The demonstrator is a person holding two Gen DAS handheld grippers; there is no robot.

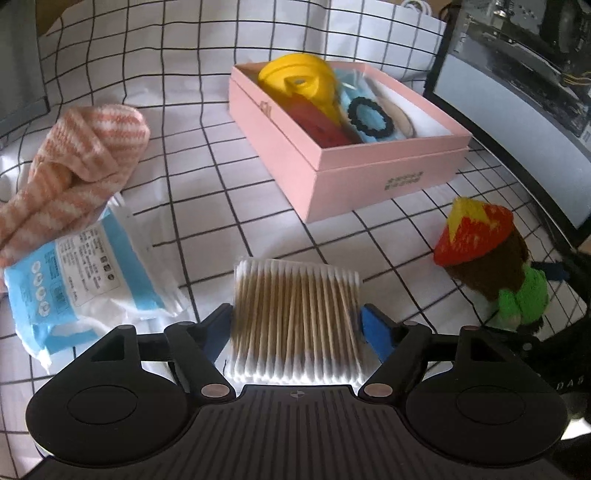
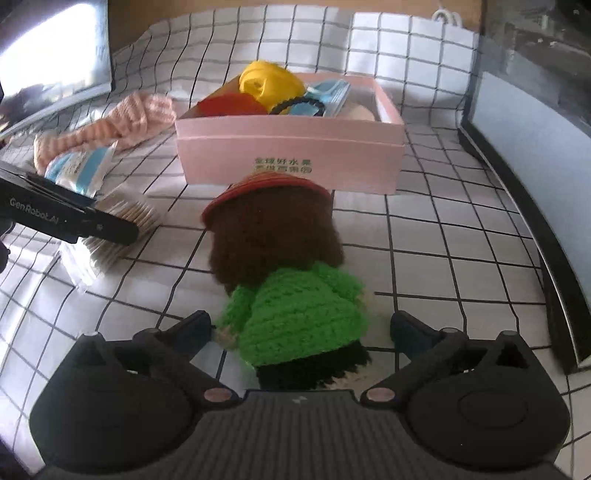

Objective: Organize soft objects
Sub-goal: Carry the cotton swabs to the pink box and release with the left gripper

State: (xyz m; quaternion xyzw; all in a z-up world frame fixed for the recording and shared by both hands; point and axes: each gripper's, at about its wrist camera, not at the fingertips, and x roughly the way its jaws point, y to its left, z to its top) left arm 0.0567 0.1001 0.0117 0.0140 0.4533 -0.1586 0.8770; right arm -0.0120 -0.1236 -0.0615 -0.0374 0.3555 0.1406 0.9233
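Note:
A pack of cotton swabs [image 1: 297,319] lies between the fingers of my left gripper [image 1: 297,328]; the jaws stand close on both its sides, and whether they press it I cannot tell. A crocheted doll [image 2: 284,284] with red hat, brown hair and green top lies between the open jaws of my right gripper [image 2: 301,328]; it also shows in the left wrist view [image 1: 491,258]. A pink box [image 1: 369,162] ahead holds yellow [image 1: 295,75] and red soft items, a black hair tie [image 1: 369,114] and blue packets. It also shows in the right wrist view [image 2: 291,155].
An orange striped cloth [image 1: 74,173] and a blue-white packet [image 1: 77,280] lie at the left on the checked tablecloth [image 1: 207,206]. A monitor [image 1: 517,122] stands along the right edge. A white paper bag [image 1: 391,33] stands behind the box.

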